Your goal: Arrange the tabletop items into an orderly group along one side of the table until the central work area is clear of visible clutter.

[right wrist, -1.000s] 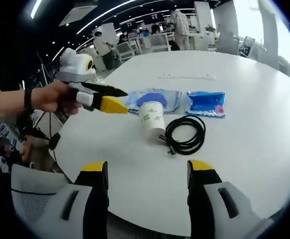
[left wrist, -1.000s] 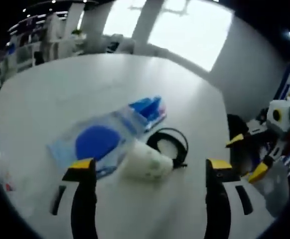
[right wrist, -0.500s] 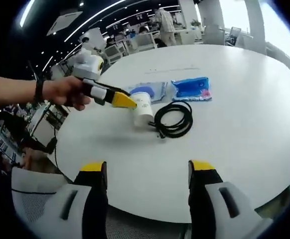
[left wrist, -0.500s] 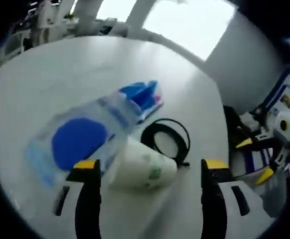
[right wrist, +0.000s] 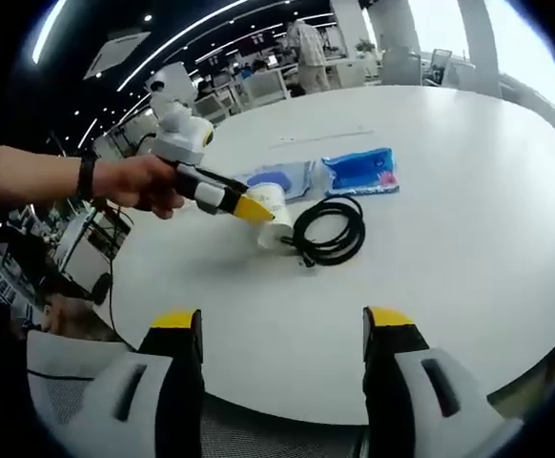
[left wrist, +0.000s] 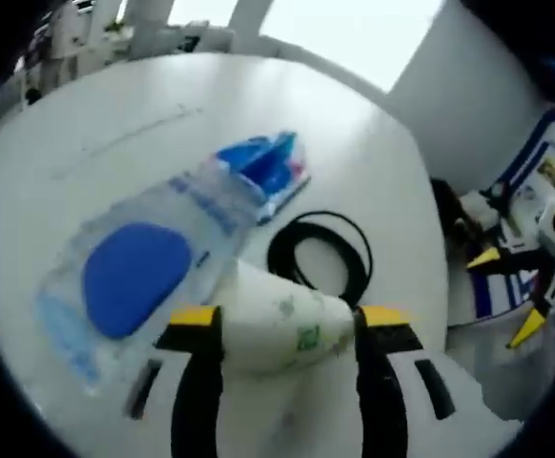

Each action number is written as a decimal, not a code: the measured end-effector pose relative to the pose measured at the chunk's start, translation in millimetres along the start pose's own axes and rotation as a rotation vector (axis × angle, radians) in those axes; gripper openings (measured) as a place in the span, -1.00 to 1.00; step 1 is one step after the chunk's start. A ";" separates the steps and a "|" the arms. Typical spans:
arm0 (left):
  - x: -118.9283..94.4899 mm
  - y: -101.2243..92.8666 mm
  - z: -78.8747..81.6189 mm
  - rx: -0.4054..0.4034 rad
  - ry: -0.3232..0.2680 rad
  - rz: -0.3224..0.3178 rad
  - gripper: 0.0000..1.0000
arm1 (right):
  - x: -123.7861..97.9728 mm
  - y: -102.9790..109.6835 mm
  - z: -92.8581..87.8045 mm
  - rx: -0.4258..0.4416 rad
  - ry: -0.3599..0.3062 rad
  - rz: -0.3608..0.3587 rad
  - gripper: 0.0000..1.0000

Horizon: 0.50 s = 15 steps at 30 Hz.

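A white paper cup (left wrist: 277, 329) lies on its side on the round white table (left wrist: 115, 124). My left gripper (left wrist: 287, 320) has its yellow-tipped jaws pressed against the cup's two sides. In the right gripper view a hand holds that left gripper (right wrist: 256, 210) at the cup (right wrist: 276, 221). A coiled black cable (left wrist: 318, 258) lies just beyond the cup. A clear pouch with a blue disc (left wrist: 134, 277) and a blue packet (left wrist: 258, 162) lie farther on. My right gripper (right wrist: 282, 320) is open over the table's near edge, well short of the cable (right wrist: 330, 229).
The table (right wrist: 449, 239) is bare to the right of the blue packet (right wrist: 359, 172) and the pouch (right wrist: 277, 176). The right gripper (left wrist: 511, 296) appears off the table's edge at the right. Office desks, chairs and people stand behind the table.
My left gripper has moved forward onto the cup and its jaws have narrowed against it. The right gripper's view has barely shifted.
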<state>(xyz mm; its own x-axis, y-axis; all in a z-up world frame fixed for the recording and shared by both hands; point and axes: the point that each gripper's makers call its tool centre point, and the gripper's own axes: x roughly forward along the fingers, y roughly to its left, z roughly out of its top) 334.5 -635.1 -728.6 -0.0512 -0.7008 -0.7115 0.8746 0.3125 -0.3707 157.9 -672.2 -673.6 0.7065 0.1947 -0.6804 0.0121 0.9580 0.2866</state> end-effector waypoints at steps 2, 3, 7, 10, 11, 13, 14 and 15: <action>-1.4 -0.7 -1.7 -0.004 0.000 -0.001 -0.14 | -0.4 -1.4 -1.1 0.012 -0.003 -0.002 0.36; -2.5 -2.0 -2.6 -0.013 0.000 -0.007 -0.21 | 0.1 -2.0 -2.5 0.016 -0.003 -0.002 0.35; -8.0 -5.6 3.9 -0.113 -0.054 -0.032 -0.50 | 1.0 -2.1 -7.5 0.027 0.005 -0.001 0.35; -12.6 -9.4 7.5 -0.173 -0.087 -0.039 -0.68 | 0.9 -2.7 -10.1 0.031 0.009 -0.002 0.34; -14.0 -11.6 7.0 -0.184 -0.085 -0.043 -0.75 | 0.6 -2.5 -10.2 0.033 0.009 -0.002 0.34; -17.5 -19.8 8.9 -0.174 -0.111 -0.050 -0.86 | 0.1 -3.2 -10.0 0.037 0.007 -0.004 0.34; -17.3 -20.9 8.3 -0.159 -0.116 -0.045 -0.92 | -0.6 -3.4 -8.9 0.043 0.002 -0.005 0.34; -17.7 -22.6 7.0 -0.154 -0.114 -0.040 -0.97 | -1.7 -3.0 -7.4 0.042 -0.004 -0.004 0.33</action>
<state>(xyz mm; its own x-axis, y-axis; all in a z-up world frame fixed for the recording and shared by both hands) 319.0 -634.2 -703.5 -0.0220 -0.7802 -0.6252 0.7886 0.3708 -0.4905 151.5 -673.8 -678.3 0.7089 0.1898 -0.6793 0.0450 0.9490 0.3121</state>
